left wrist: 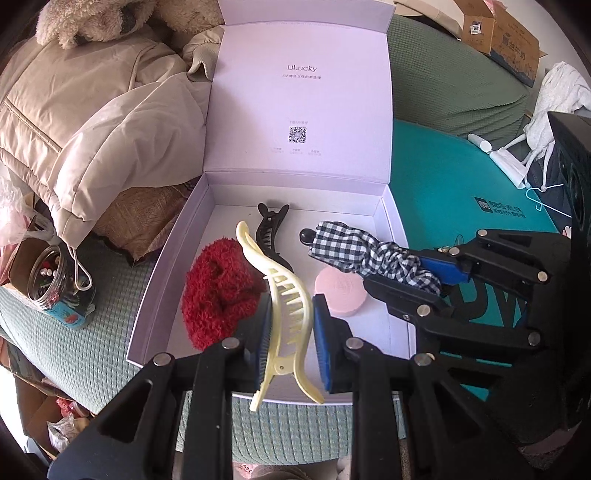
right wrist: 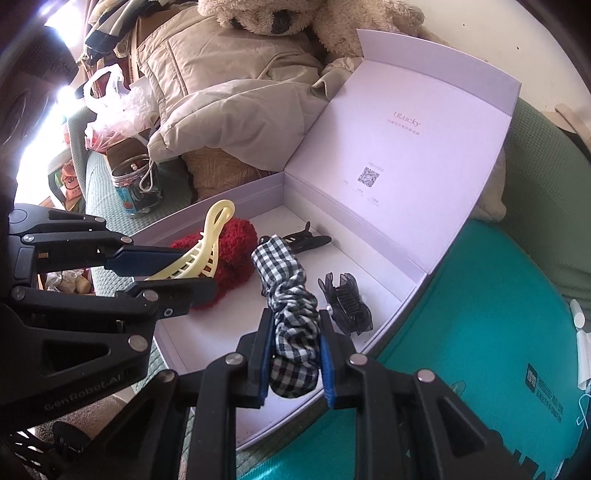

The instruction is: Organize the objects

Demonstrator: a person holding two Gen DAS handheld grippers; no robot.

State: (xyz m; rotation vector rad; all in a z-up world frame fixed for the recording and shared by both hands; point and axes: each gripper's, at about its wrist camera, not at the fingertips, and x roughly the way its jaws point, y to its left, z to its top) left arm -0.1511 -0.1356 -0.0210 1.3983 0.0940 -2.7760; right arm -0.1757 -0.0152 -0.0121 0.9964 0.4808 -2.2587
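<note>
An open lilac box (left wrist: 147,295) (right wrist: 406,299) holds a red fuzzy scrunchie (left wrist: 218,291) (right wrist: 236,254), a black hair clip (left wrist: 271,229) (right wrist: 306,238), a pink round puff (left wrist: 340,290) and a dark translucent claw clip (right wrist: 345,301). My left gripper (left wrist: 290,317) (right wrist: 177,271) is shut on a pale yellow hair clip (left wrist: 286,306) (right wrist: 205,251) above the box's front part. My right gripper (right wrist: 295,354) (left wrist: 406,273) is shut on a black-and-white checked scrunchie (right wrist: 291,317) (left wrist: 354,251) over the box's right side.
The box's lid (left wrist: 299,99) stands open at the back. A beige padded jacket (left wrist: 85,122) and a plush toy (left wrist: 96,18) lie to the left. A jar of small items (left wrist: 55,284) stands on the green quilted cover. A teal mat (left wrist: 461,192) lies to the right.
</note>
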